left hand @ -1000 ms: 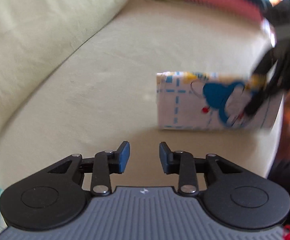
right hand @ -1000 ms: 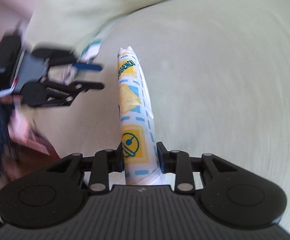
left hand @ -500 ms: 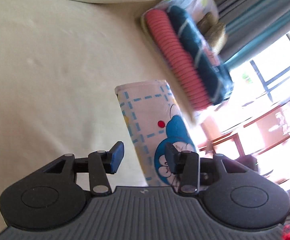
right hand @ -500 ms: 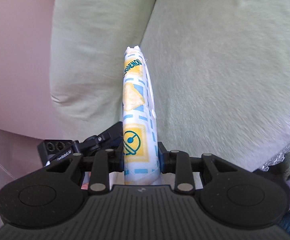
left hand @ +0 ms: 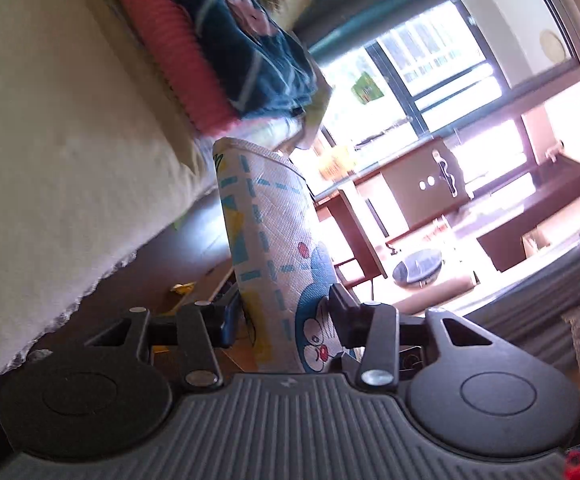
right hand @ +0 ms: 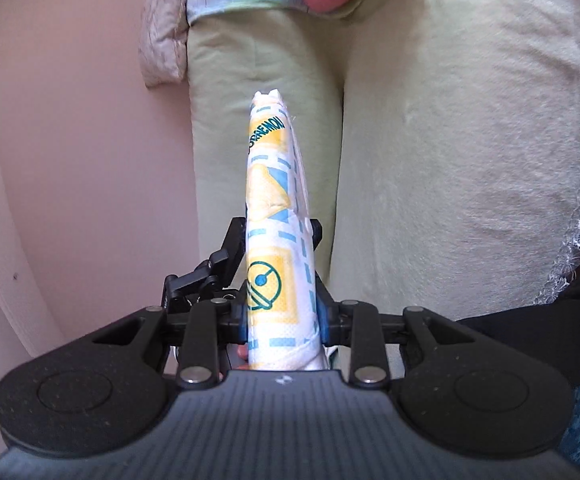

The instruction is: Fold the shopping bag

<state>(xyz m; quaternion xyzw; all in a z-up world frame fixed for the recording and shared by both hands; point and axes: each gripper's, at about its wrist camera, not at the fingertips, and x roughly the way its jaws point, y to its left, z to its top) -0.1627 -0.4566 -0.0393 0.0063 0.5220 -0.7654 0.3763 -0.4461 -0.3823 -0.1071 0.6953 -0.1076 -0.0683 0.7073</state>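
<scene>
The folded shopping bag (right hand: 274, 200), white with blue dashes, yellow patches and a blue cartoon cat, stands on edge between both grippers, lifted off the sofa. My right gripper (right hand: 282, 316) is shut on its near end, pads pressed against both faces. My left gripper (left hand: 284, 312) straddles the other end of the bag (left hand: 266, 240). Its jaws are closing. The right finger (left hand: 340, 308) touches the cat print, while a thin gap shows at the left pad (left hand: 230, 320). In the right wrist view, the left gripper (right hand: 276, 236) flanks the bag from behind.
A cream sofa seat (right hand: 450, 160) with a lace edge and its back cushion (right hand: 226, 120) lie behind the bag. Folded pink and teal blankets (left hand: 218, 52) are stacked at the sofa's end. A pink wall (right hand: 70, 160) is on the left. Wooden furniture (left hand: 430, 184) and a bright window lie beyond.
The right gripper has carried the bag up off the seat and swung round. The left gripper has swung over and come around the bag's free end, its jaws wider than a second ago.
</scene>
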